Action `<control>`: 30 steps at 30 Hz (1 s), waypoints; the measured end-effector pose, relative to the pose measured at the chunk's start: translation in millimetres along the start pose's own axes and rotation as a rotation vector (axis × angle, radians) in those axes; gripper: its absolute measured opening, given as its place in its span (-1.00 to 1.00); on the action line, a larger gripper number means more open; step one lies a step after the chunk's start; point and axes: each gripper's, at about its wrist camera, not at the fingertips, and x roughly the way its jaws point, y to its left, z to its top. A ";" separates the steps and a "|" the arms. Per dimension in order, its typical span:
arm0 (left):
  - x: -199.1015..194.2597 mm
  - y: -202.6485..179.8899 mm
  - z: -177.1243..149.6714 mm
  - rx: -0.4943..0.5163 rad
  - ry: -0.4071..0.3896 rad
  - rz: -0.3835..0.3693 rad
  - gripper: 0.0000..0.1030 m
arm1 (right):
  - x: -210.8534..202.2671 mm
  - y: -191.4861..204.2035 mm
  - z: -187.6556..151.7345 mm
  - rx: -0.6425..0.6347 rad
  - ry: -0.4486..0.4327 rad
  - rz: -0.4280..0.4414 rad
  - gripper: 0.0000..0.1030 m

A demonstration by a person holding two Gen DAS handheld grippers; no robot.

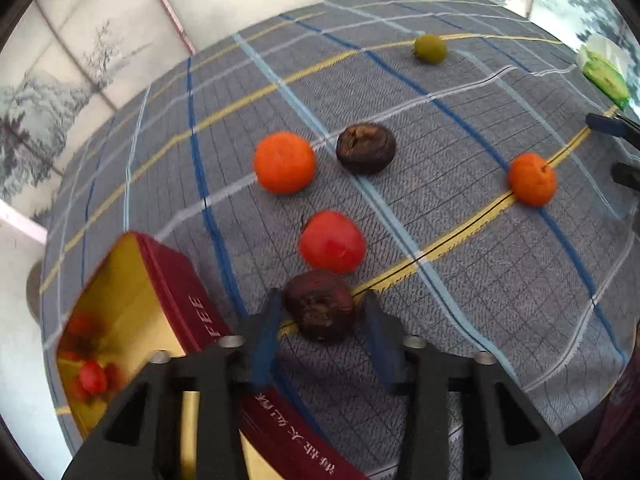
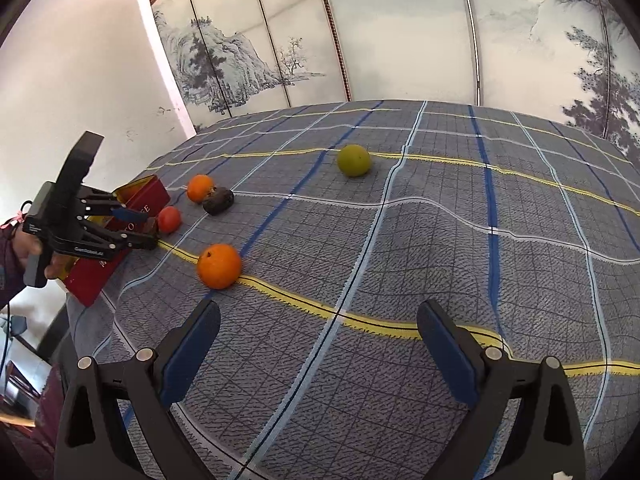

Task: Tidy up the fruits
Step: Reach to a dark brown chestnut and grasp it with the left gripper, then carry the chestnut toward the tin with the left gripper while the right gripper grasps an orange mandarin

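Observation:
My left gripper (image 1: pixel 320 312) is open, its blue pads on either side of a dark brown fruit (image 1: pixel 319 306) that lies on the checked cloth; a gap shows at the right pad. A red fruit (image 1: pixel 332 241) lies just beyond it, then an orange (image 1: pixel 284 162) and a second dark fruit (image 1: pixel 366 148). Another orange (image 1: pixel 532 179) lies to the right and a green fruit (image 1: pixel 430 49) far back. A red and gold tin (image 1: pixel 132 304) at the left holds small red fruits. My right gripper (image 2: pixel 320 344) is open and empty above the cloth, near the orange (image 2: pixel 219 266).
The table (image 2: pixel 440 240) carries a grey checked cloth with blue and yellow lines. A white and green packet (image 1: pixel 604 70) lies at the far right edge. Painted folding screens (image 2: pixel 360 40) stand behind the table. The left gripper (image 2: pixel 132 226) and hand show at the left of the right wrist view.

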 end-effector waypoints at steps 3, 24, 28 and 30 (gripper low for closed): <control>-16.3 -6.5 -3.4 -0.027 -0.052 0.052 -0.29 | 1.3 0.1 0.5 -0.001 0.010 -0.001 0.91; -171.6 -40.2 -123.2 -0.479 -0.285 -0.065 -0.28 | 78.5 85.9 39.3 -0.263 0.168 0.074 0.05; -181.2 -16.9 -146.9 -0.553 -0.296 0.005 -0.28 | 85.2 87.8 30.0 -0.268 0.193 0.076 -0.34; -183.8 -1.9 -160.5 -0.603 -0.305 0.061 -0.28 | 82.8 88.7 28.3 -0.270 0.187 0.072 -0.36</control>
